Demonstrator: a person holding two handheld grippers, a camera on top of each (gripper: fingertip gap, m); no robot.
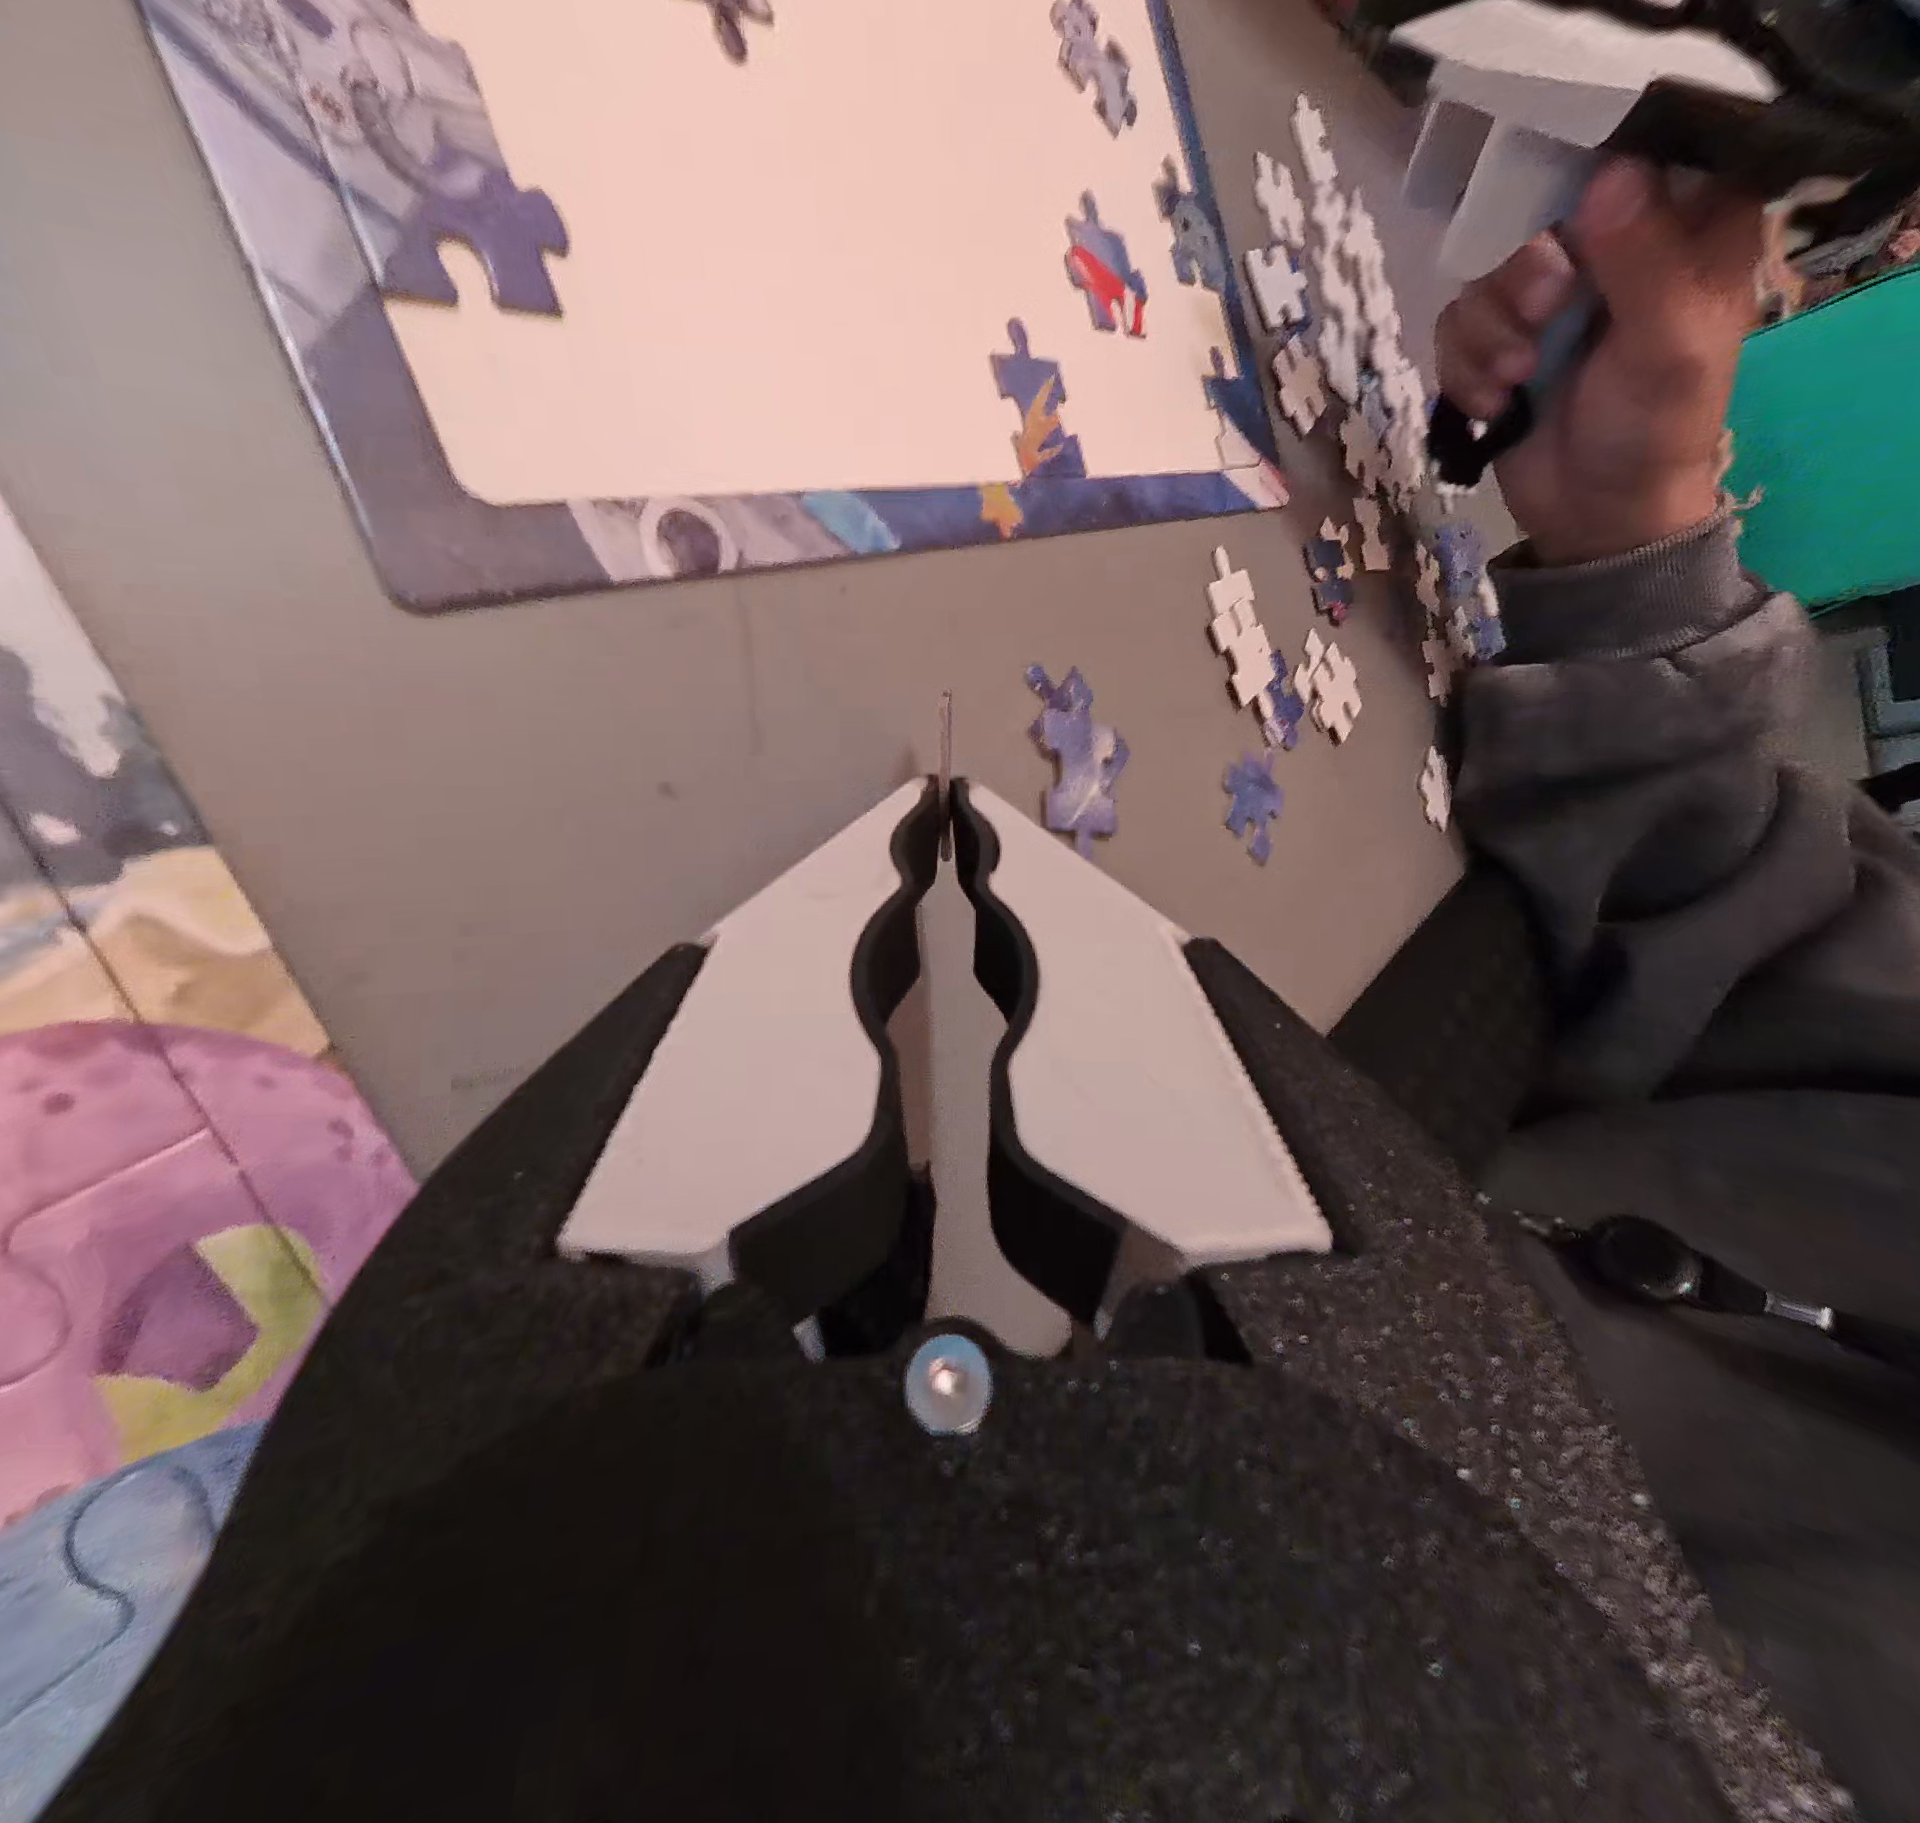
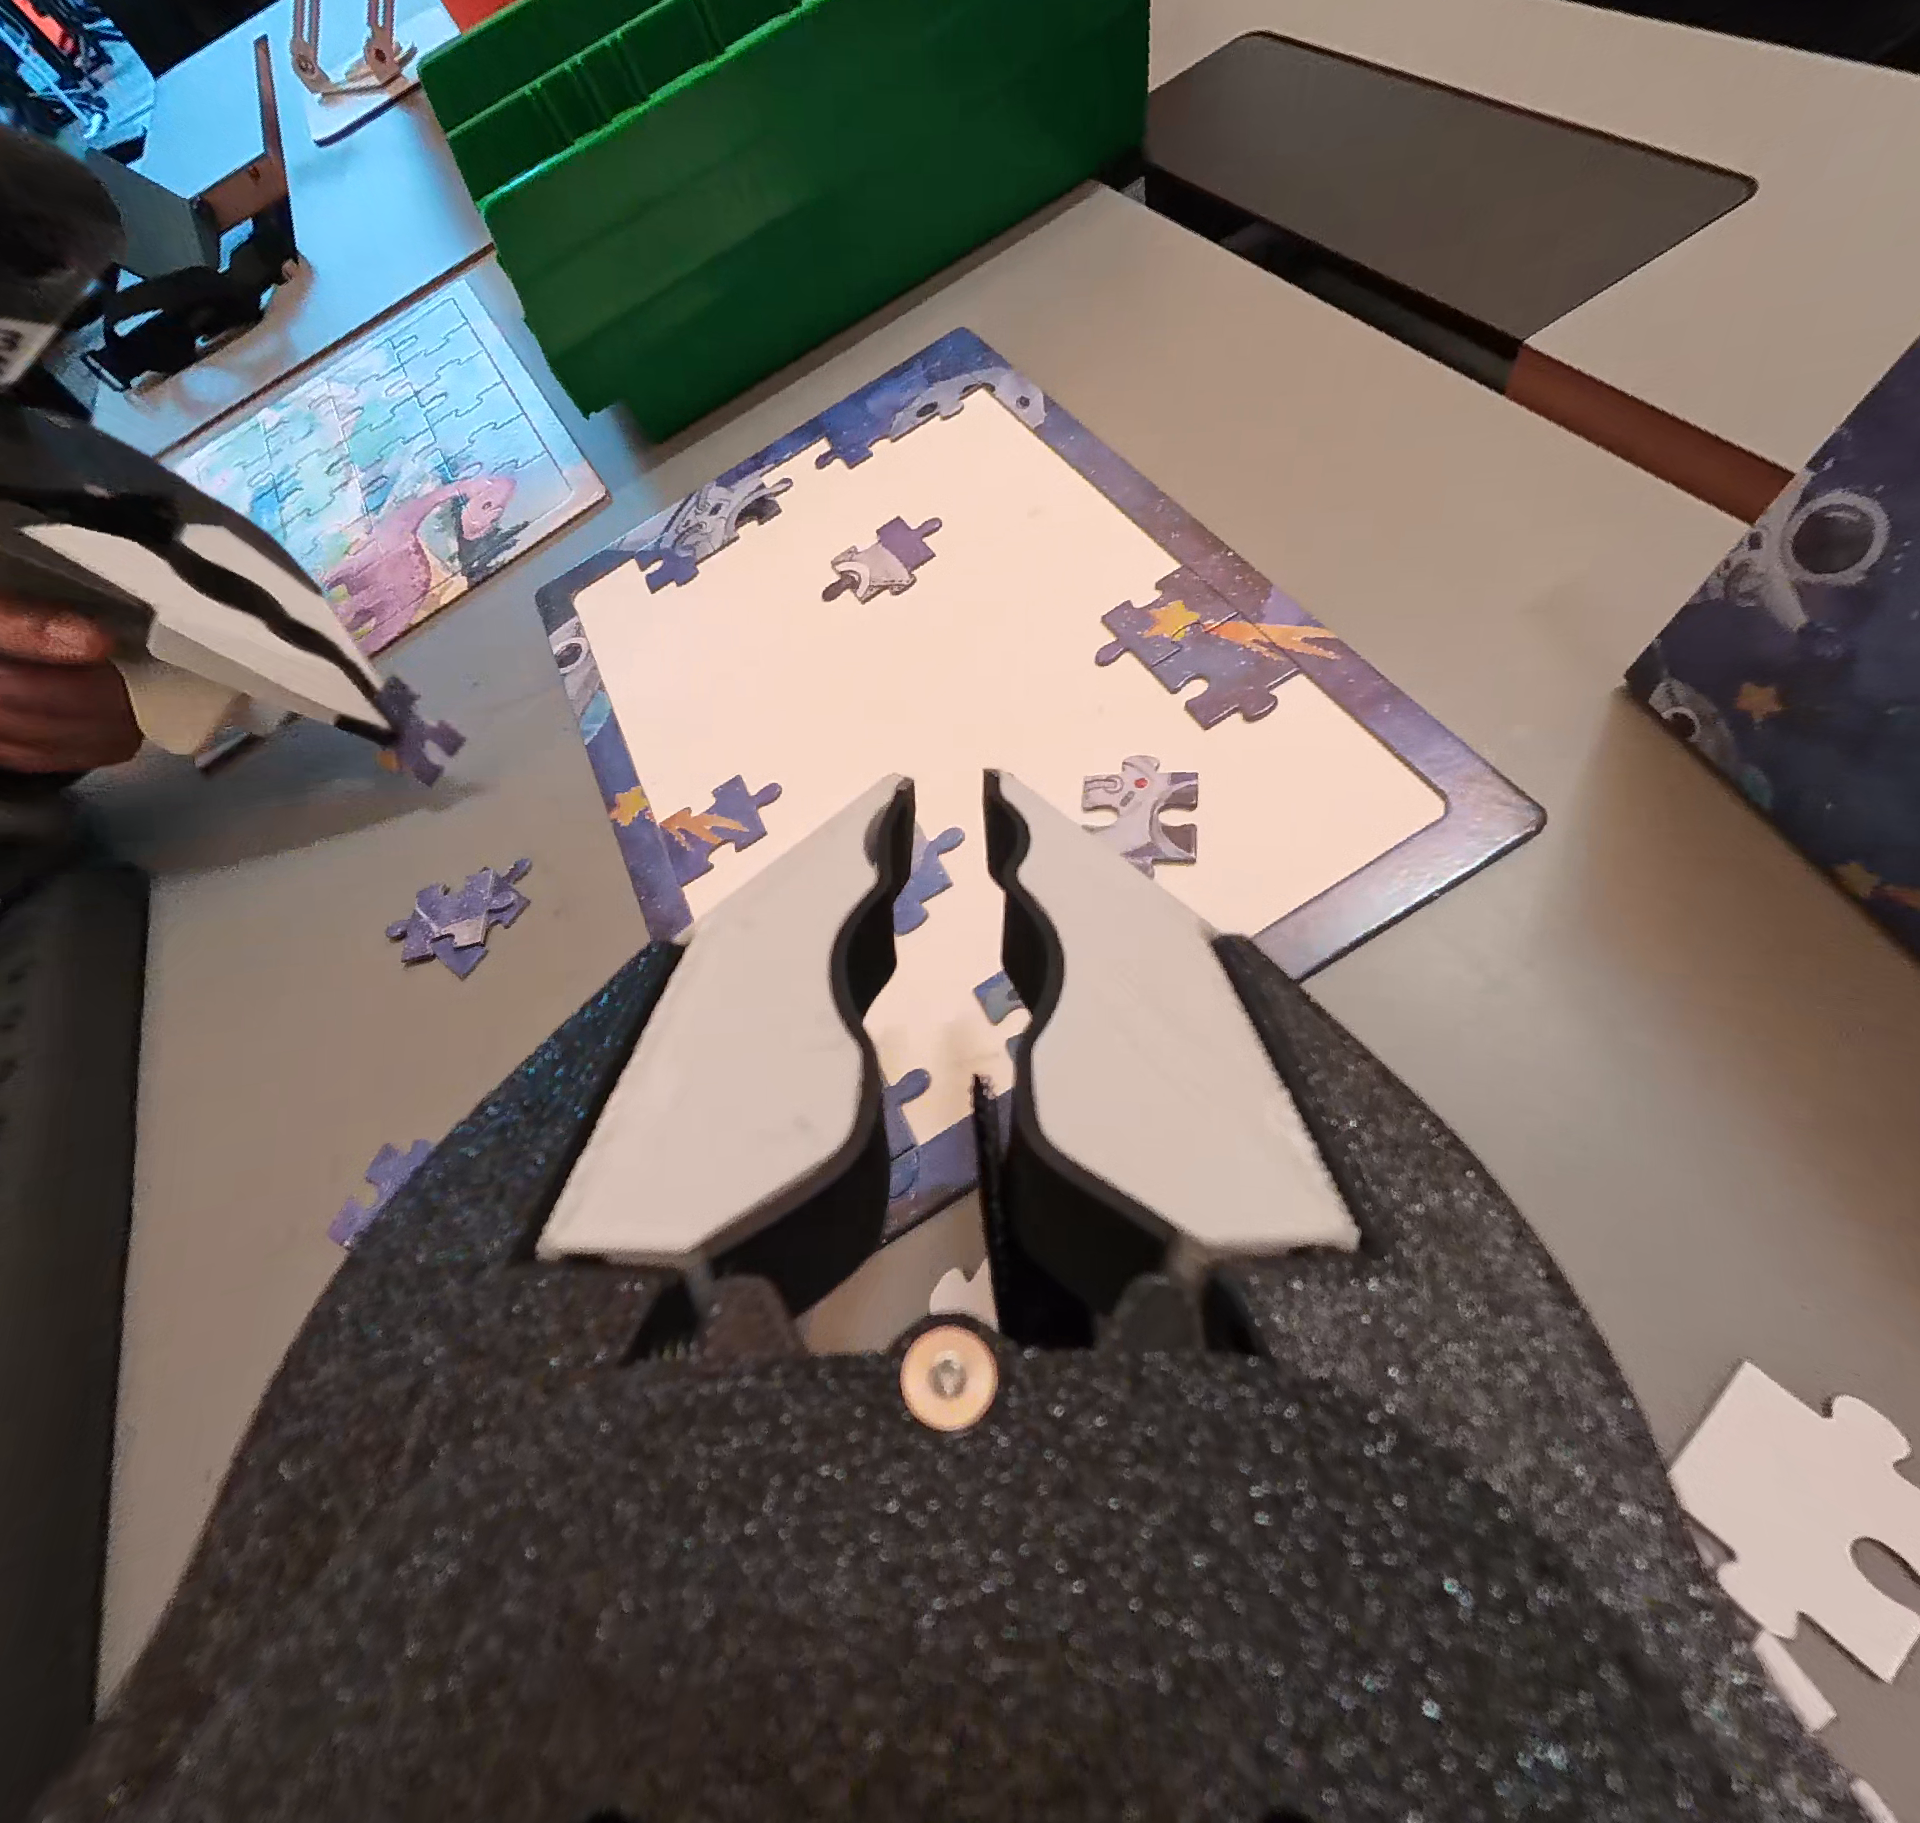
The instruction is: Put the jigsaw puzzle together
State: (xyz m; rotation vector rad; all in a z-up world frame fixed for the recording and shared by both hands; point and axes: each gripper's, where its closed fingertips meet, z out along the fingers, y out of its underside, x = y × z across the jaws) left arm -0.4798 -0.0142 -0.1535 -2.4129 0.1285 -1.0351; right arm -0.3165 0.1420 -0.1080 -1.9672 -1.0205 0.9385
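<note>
The puzzle tray has a blue space-themed frame and a cream inside, with a few pieces joined at its edges and loose ones such as a grey robot piece lying in it. It also shows in the left wrist view. My left gripper is shut on a purple puzzle piece, seen edge-on, above the table left of the tray. The right wrist view shows that gripper holding the piece. My right gripper is slightly open and empty over the tray's near edge.
A pile of loose pieces, many face-down white, lies right of the tray. A few purple pieces lie on the table. A green bin stands behind the tray, the puzzle box at right, and a finished dinosaur puzzle at left. About 25 centimetres separates my left fingertips from my right.
</note>
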